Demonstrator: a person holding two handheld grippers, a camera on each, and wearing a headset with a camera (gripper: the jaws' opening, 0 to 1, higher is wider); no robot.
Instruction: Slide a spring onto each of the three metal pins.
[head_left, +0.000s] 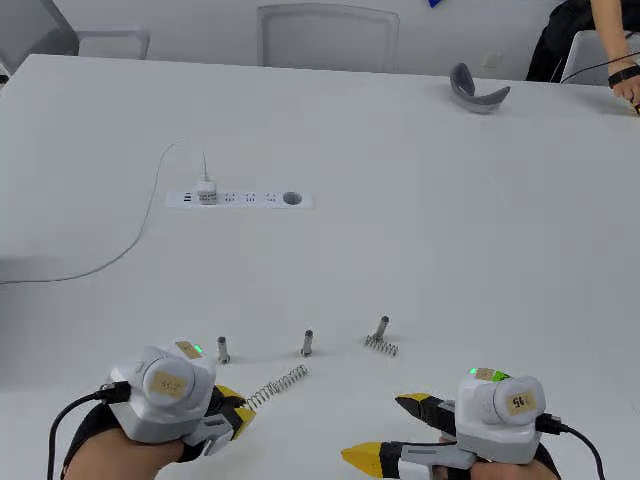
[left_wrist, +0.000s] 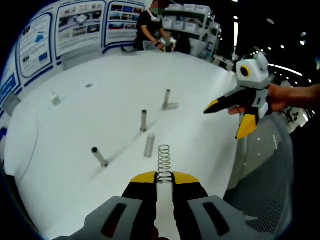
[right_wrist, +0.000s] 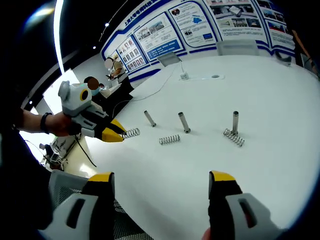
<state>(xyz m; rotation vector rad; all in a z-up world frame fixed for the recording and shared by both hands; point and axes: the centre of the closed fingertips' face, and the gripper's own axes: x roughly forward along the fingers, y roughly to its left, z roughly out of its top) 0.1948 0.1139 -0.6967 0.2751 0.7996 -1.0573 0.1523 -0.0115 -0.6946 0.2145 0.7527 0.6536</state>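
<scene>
Low on the white table (head_left: 400, 150), the right gripper (head_left: 372, 429) at 5 o'clock gapes wide. The left gripper (head_left: 238, 405) at 7 pinches one end of a spring (left_wrist: 163, 159), whose long axis points to 2 o'clock. Three upright pins (head_left: 307, 343) stand beyond, with two loose springs (right_wrist: 169, 139) lying near them.

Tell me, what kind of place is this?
Probably a lab or demo room in a research office: a big white worktable, printed poster boards along the wall, and shelves stacked with storage boxes.
</scene>
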